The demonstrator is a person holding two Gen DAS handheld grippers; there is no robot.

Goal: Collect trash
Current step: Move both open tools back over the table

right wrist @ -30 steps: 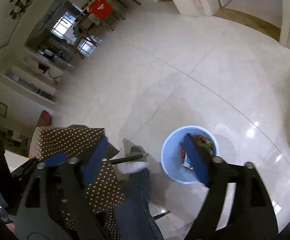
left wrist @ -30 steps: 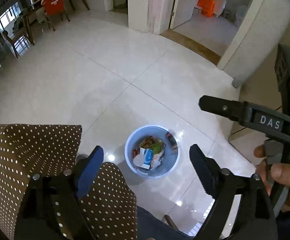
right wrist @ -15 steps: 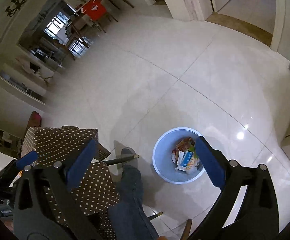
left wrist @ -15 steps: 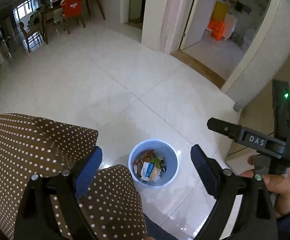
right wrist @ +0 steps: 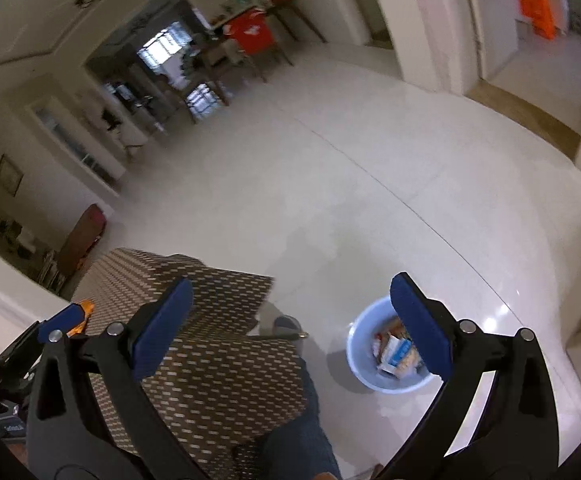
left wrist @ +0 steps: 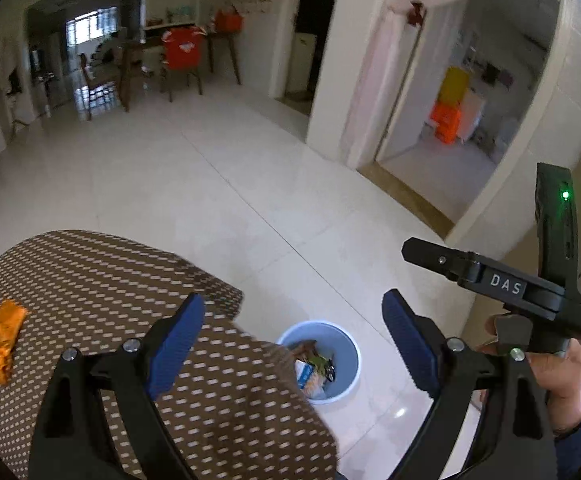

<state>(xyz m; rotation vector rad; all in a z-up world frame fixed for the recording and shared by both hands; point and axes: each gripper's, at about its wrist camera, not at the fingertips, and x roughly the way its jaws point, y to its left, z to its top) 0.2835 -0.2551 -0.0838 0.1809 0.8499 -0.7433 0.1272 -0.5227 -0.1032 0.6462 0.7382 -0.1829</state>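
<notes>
A pale blue bin stands on the floor beside the table, with wrappers and cartons in it. An orange snack wrapper lies on the brown dotted tablecloth at the far left. My left gripper hangs open and empty above the table's corner and the bin. My right gripper is also open and empty, high above the bin and the cloth. The left view shows the right gripper held in a hand.
A jeans-clad leg and a shoe sit between table and bin. White tiled floor stretches ahead to doorways and a dining table with chairs. A wall stands close on the right.
Both grippers rose and tilted up, so the bin looks smaller and lower in view. The tabletop with the orange wrapper came into the left view. The right jaws spread slightly wider.
</notes>
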